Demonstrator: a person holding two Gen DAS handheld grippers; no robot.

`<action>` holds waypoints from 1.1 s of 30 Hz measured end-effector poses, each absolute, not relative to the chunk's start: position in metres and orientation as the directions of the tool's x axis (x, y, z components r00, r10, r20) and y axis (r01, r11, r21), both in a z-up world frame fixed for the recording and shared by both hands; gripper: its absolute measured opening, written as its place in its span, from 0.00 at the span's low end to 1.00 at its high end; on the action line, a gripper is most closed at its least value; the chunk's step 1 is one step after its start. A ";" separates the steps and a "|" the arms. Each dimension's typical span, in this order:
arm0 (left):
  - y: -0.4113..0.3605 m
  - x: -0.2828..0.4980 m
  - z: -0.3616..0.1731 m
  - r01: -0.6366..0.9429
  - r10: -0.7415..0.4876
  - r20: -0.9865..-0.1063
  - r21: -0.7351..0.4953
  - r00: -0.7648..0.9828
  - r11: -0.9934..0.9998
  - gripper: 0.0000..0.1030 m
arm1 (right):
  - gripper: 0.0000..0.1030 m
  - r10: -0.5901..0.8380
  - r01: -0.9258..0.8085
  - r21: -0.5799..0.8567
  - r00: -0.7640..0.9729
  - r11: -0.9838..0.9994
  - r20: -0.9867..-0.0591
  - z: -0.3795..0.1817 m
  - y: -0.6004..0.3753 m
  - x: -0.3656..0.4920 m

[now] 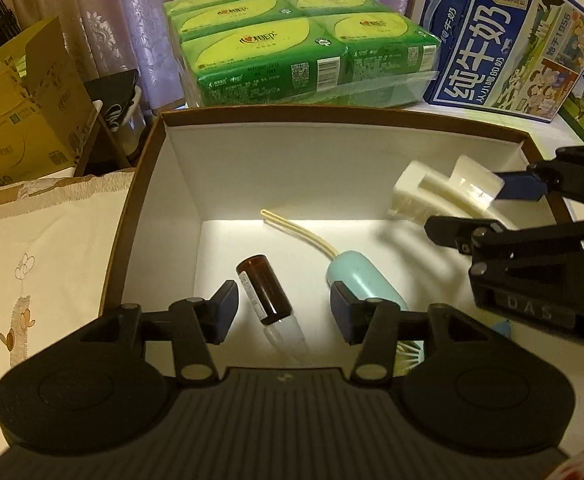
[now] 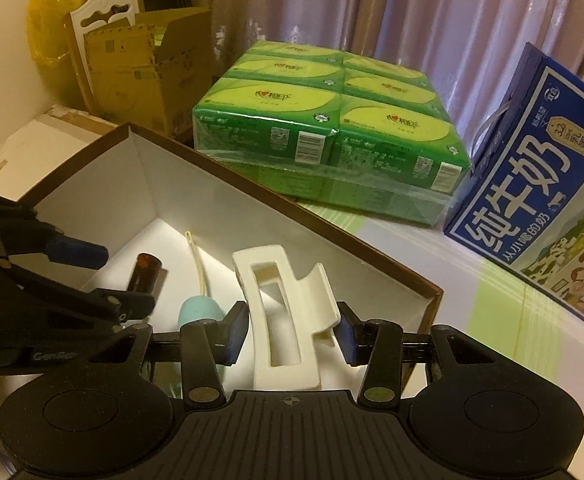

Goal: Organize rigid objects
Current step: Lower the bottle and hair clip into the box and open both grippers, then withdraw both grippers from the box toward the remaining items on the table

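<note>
1. With both tongs dipped into the box point(image 1: 160, 184), I'm at the drop-off step: things go in here one after another.
2. My left tongs point(image 1: 284, 308) are released. The brown vial point(image 1: 266, 292) lies on the floor of the box between the spread pads, touching neither, so that one counts as delivered.
3. Just beside the vial lies the teal pod point(image 1: 362, 278), its yellow loop point(image 1: 292, 228) trailing toward the back wall.
4. My right tongs point(image 2: 290, 334) straddle the white hair clip point(image 2: 282, 320). I see a gap at the right pad and the left pad sits close against the clip's edge, so I call the grip let go, or very nearly. The clip appears to rest low in the box near its right wall.
5. From the left view, the clip point(image 1: 432, 196) looks blurred at the right tongs' tips point(image 1: 472, 212), so contact there I cannot tell.
6. Next, I judge, both tongs need to lift straight up and clear the walls without nudging vial, pod or clip, then go for whatever remains outside; nothing more to collect shows here.
</note>
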State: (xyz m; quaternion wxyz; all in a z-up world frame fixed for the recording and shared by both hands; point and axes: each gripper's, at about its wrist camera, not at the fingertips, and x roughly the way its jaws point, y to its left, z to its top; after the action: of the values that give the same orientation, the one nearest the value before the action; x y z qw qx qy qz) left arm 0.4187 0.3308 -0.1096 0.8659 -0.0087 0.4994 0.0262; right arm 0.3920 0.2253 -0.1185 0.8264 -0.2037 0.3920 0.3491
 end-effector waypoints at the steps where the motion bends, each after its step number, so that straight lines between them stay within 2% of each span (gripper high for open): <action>1: 0.331 0.417 -0.109 -0.053 0.032 -0.866 0.007 0.500 0.999 0.47 | 0.56 0.437 -0.741 -0.044 0.442 0.670 -0.783 -0.117 0.222 0.391; 2: 0.331 0.414 -0.107 -0.052 0.027 -0.865 0.002 0.501 0.999 0.47 | 0.61 0.452 -0.743 -0.028 0.436 0.668 -0.778 -0.115 0.220 0.390; 4: 0.331 0.409 -0.105 -0.052 0.022 -0.864 -0.005 0.503 0.999 0.47 | 0.64 0.464 -0.743 -0.017 0.435 0.669 -0.772 -0.110 0.215 0.386; 14: 0.327 0.365 -0.073 -0.054 0.002 -0.839 -0.033 0.545 0.998 0.52 | 0.65 0.544 -0.741 0.061 0.432 0.669 -0.720 -0.080 0.176 0.346; 33: 0.288 0.264 -0.016 -0.065 0.006 -0.799 -0.042 0.602 0.997 0.52 | 0.66 0.614 -0.697 0.184 0.436 0.693 -0.659 -0.039 0.107 0.256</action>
State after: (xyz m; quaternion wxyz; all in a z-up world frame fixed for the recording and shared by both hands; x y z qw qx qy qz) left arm 0.2642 0.2880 -0.0162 0.8944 -0.0331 0.4457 0.0197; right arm 0.2560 0.1071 -0.0391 0.8453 -0.0578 0.3631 0.3878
